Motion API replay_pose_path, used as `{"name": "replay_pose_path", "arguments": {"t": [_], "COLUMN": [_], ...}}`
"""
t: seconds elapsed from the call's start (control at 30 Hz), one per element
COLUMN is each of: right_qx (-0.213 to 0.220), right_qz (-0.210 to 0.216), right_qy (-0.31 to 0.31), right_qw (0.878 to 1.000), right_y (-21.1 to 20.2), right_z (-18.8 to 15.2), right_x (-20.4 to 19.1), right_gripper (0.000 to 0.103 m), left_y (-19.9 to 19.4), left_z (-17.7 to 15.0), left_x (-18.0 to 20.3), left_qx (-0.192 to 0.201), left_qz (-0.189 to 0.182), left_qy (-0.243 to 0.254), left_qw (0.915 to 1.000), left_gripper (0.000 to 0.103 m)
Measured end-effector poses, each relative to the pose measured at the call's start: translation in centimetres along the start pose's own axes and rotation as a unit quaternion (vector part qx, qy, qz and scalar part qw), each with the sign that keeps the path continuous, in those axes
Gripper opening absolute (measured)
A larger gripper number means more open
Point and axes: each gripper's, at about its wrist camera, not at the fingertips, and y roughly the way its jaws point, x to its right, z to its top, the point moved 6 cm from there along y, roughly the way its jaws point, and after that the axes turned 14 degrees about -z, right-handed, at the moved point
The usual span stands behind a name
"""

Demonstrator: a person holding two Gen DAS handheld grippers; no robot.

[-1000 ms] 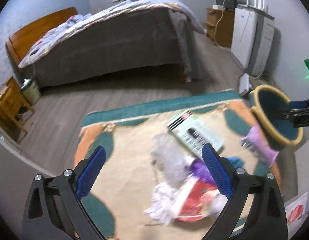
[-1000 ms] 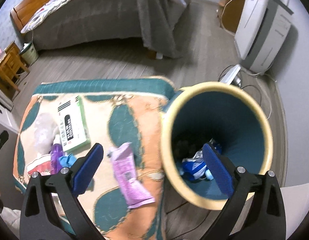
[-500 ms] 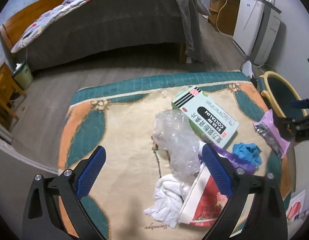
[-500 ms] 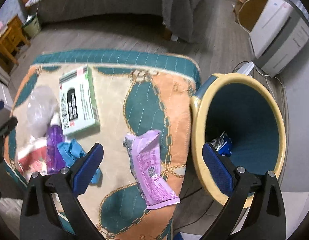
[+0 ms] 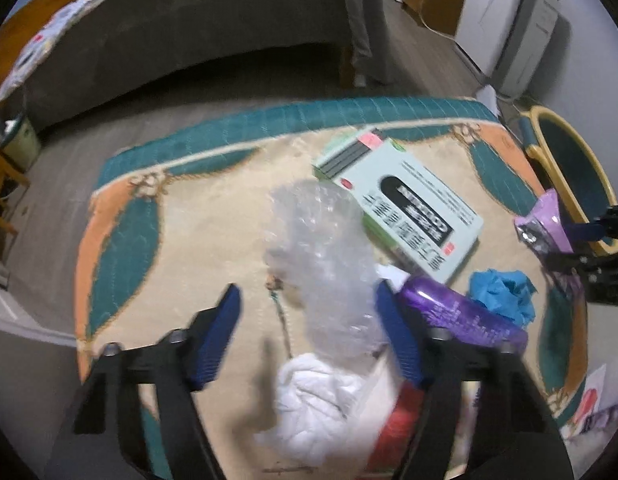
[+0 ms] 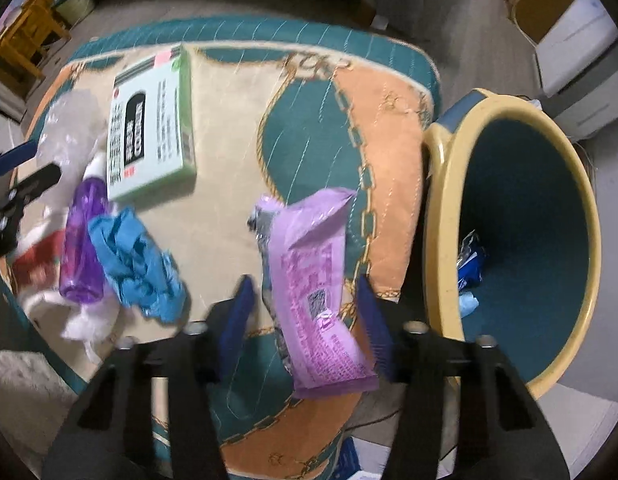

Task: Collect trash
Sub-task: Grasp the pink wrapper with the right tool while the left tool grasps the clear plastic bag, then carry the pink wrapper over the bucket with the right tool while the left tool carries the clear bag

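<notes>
- Closing around the clear plastic wrap [image 5: 321, 256] on the quilted mat [image 5: 181, 216], the left gripper [image 5: 309, 320] has a gap at each pad.
- Right gripper [image 6: 305, 304] jaws are closing around the purple wrapper [image 6: 313, 280], not yet pinching, beside the bin [image 6: 437, 216].

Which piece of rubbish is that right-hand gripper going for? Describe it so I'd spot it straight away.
Find the yellow-rimmed bin beside the patterned mat. On the mat next to it lies a flat lilac wrapper with printed text, between the closing right gripper fingers. It is the only pale purple packet; the purple bottle is darker and rounded.
</notes>
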Motion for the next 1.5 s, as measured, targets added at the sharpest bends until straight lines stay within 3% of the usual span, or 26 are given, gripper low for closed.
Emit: {"name": "replay_pose_path", "arguments": {"t": [0.03, 0.07, 0.2, 0.47, 0.8, 1.1, 1.5], "right_qx": [0.0, 0.001, 0.028, 0.11, 0.181, 0.187, 0.165], "right_qz": [0.003, 0.008, 0.011, 0.028, 0.046, 0.045, 0.034], "right_qy": [-0.002, -0.002, 0.01, 0.093, 0.161, 0.176, 0.211], "right_qw": [1.0, 1.0, 1.0, 0.989, 0.969, 0.965, 0.963], "right_y": [0.0, -0.1, -1.3, -6.2, -11.4, -11.2, -8.3], "right_z": [0.0, 0.0, 0.4, 2.4, 4.5, 3.6, 1.7], "right_x": [0.0, -0.1, 0.6, 3.8, 7.1, 8.7, 13.0], "right_gripper": [0.028, 0.026, 0.023, 0.023, 0.023, 0.023, 0.023], "left_y": [0.2, 0.2, -0.7, -4.7, -8.1, -8.3, -5.9], "left_z": [-0.1, -0.1, 0.5, 3.3, 5.6, 6.5, 7.2], "left_x": [0.4, 0.7, 1.6, 2.8, 6.5, 9.6, 13.1], "left_qx": [-0.006, -0.008, 0.013, 0.092, 0.139, 0.15, 0.134], "left_qz": [-0.009, -0.015, -0.007, 0.006, -0.003, -0.025, -0.031], "left_qy": [0.007, 0.011, 0.036, 0.053, 0.092, 0.109, 0.137], "left_qw": [0.9999, 0.9998, 0.9992, 0.9943, 0.986, 0.9823, 0.9809], "left_gripper": [0.037, 0.03, 0.024, 0.023, 0.023, 0.023, 0.023]}}
